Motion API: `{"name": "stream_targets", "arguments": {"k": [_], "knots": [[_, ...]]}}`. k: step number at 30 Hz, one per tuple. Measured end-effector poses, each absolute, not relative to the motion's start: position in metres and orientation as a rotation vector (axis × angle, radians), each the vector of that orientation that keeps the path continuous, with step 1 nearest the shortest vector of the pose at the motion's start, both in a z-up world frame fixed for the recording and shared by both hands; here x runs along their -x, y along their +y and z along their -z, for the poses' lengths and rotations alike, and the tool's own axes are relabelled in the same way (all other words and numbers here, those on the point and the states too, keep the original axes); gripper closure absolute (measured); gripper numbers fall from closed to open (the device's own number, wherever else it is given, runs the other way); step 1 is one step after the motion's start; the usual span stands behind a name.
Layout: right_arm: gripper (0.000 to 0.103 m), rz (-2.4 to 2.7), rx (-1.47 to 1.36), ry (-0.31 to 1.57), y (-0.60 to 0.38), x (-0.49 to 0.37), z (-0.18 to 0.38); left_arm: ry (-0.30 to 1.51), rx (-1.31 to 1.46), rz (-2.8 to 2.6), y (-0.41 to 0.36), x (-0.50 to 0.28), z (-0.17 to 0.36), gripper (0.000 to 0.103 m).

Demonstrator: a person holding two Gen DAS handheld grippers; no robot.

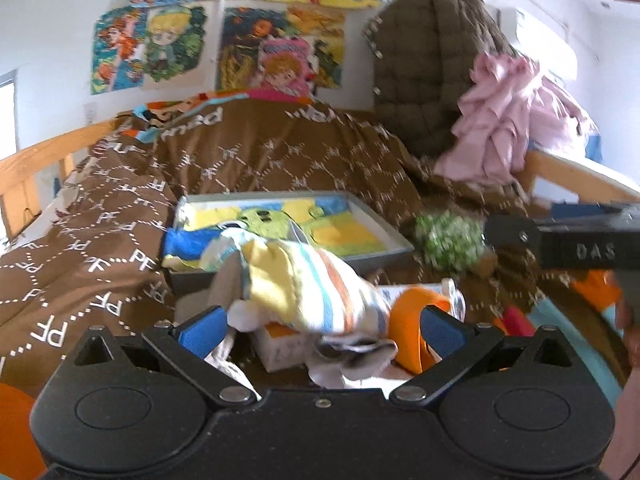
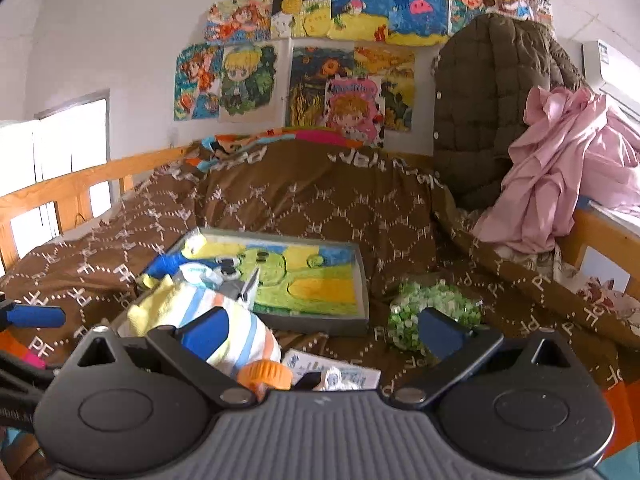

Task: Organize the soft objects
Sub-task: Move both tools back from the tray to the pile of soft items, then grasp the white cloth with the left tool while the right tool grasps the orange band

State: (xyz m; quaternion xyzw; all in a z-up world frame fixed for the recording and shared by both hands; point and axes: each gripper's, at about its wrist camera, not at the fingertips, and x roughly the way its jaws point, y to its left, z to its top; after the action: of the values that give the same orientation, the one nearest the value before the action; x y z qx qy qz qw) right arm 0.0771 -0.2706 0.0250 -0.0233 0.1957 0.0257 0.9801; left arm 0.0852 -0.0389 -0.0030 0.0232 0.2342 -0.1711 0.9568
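Observation:
A striped soft toy (image 1: 304, 292) in yellow, white, orange and blue lies on the brown quilt between the wide-apart blue pads of my left gripper (image 1: 323, 326), which is open and not pinching it. The same toy (image 2: 188, 304) shows low left in the right wrist view, partly behind the left finger of my right gripper (image 2: 324, 332), also open and holding nothing. A green fluffy ball (image 2: 432, 304) rests just beyond that gripper's right finger; in the left wrist view the ball (image 1: 448, 244) sits beside the right tool's black housing (image 1: 580, 248).
A grey tray (image 1: 396, 236) with a yellow-green drawing lies on the quilt behind the toy. An orange ring (image 1: 416, 320), a small white box (image 1: 280, 350) and a printed paper (image 2: 336, 370) lie close in front. A wooden bed rail (image 2: 60, 192), a brown quilted jacket (image 2: 488, 112) and pink cloth (image 2: 560, 168) surround the bed.

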Motion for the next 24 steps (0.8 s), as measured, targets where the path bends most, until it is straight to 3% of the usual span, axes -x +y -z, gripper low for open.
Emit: {"name": "stream_targets", "arguments": {"k": [12, 19, 24], "knots": [[0.0, -0.088, 0.011, 0.622, -0.273, -0.11, 0.006, 0.614, -0.141, 0.437, -0.064, -0.101, 0.033, 0.001], [0.001, -0.138, 0.043, 0.652, -0.264, -0.125, 0.014, 0.667, -0.133, 0.447, -0.07, -0.116, 0.047, 0.001], [0.007, -0.185, 0.089, 0.663, -0.255, -0.141, 0.018, 0.713, -0.068, 0.435, -0.065, -0.128, 0.054, 0.005]]}}
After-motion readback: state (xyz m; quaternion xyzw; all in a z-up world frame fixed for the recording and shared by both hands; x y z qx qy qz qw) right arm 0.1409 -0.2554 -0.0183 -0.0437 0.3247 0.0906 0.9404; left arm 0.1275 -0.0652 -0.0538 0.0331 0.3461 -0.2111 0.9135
